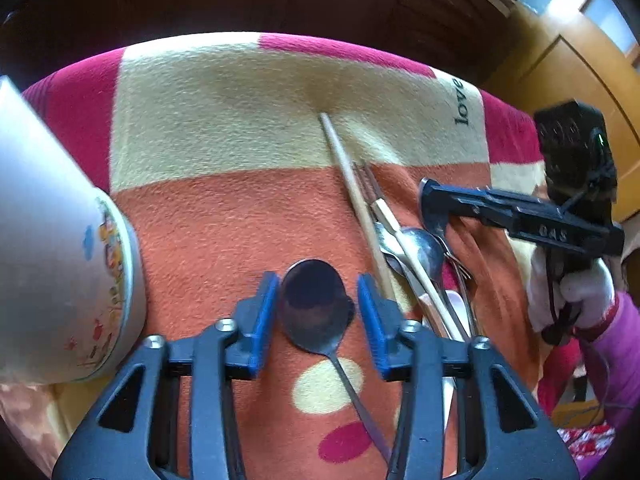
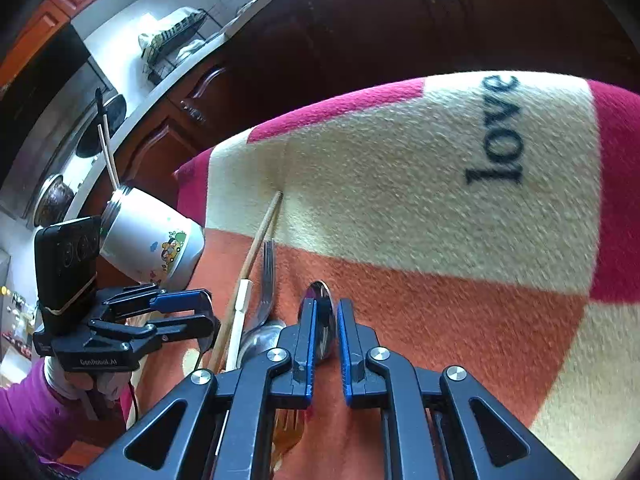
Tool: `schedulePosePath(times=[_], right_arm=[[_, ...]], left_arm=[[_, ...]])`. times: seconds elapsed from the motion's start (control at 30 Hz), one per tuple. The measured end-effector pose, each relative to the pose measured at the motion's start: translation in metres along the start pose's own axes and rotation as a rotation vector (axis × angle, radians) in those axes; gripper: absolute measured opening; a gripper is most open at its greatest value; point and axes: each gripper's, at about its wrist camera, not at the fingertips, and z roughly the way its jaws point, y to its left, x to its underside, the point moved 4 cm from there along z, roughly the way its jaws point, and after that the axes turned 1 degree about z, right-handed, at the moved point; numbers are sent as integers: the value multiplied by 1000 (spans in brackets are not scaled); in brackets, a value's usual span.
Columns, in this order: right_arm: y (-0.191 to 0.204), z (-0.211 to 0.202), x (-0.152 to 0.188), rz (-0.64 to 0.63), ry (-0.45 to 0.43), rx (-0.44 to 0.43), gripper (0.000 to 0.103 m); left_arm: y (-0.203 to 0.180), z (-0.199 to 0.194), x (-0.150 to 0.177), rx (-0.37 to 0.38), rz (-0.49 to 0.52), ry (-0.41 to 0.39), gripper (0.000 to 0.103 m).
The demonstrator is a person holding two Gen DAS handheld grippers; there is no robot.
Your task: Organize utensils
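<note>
I hold a gripper in each hand, and most of the sorting is still ahead of me. The cup (image 2: 156, 240) stands at the left edge of the cloth (image 1: 224, 112) on the tabletop. Two thin sticks (image 2: 107, 148), likely chopsticks, rise from its mouth, and they are the only things I can see stowed.

Everything else lies loose on the cloth. To the right of my left gripper (image 1: 317, 278) sits the pile (image 1: 416, 256): a chopstick (image 1: 344, 160), a fork (image 2: 267, 280), several spoons and a pale-handled piece, crossed over one another.

The dark spoon (image 1: 316, 312) lies apart from that pile, just beside it, with its bowl pointing away from me. My left jaws stand partly open on either side of that bowl. A sliver of cloth shows at each pad, so they do not grip it yet. I judge this spoon is next for the cup, which is near on that side.

My right gripper (image 2: 326, 303) hangs over the pile's near end, with its jaws almost closed. A steel spoon (image 2: 320, 294) shows edge-on between them, but I cannot tell whether the pads press on it.
</note>
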Motion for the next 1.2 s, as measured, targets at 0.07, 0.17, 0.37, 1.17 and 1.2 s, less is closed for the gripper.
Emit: schedulePosePath(times=[0.07,0.17,0.37,1.17,1.2], right_arm=[[1,0,-1,-10,-1,12,12],[10,-8,2,-57,-28,69,3],[24,-48,5,-76,-132,119,1],[44,-39,10,-206,-69,228,1],[46,-49,11,-210,-88,234,1]], left_arm=[[-2,1,0,-8,18,4,10],[-2,-6,3,1,14,-16,3],[4,-33,13,27,-41,-81,1],[11,-169,49,23,-129,-300,1],[11,-175,50,20,-126,-312,1]])
